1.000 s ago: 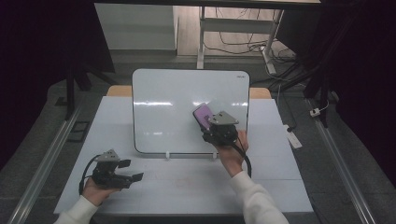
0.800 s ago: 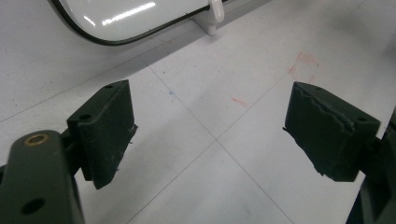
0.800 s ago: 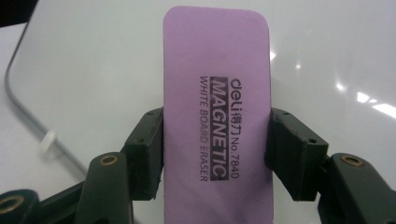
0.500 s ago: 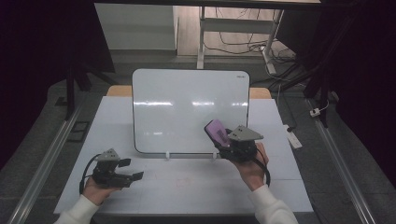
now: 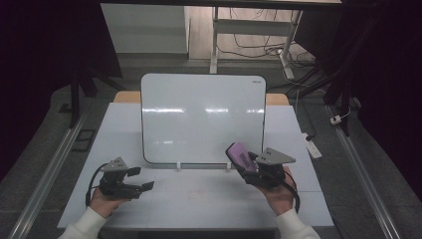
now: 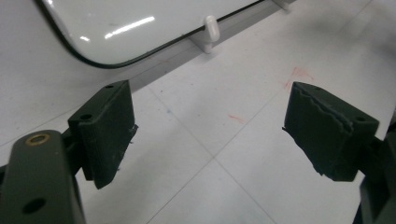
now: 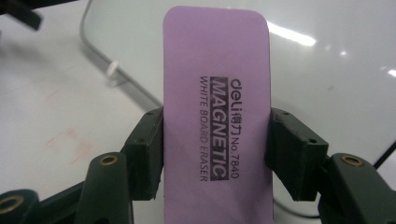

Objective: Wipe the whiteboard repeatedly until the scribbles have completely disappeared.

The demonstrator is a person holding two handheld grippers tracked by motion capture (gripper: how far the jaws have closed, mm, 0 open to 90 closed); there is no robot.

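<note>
Right tool [image 7: 215, 154] clamped the purple whiteboard eraser [image 7: 217, 107] across its long edges; light, stiff, likely grippy. Left tool [image 6: 210, 135] gaped wide, empty.

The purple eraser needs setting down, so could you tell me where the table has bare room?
Bare table lies between the left gripper and the right gripper holding the eraser, in front of the whiteboard. Strips beside the whiteboard are free too. The board fills the middle.
</note>
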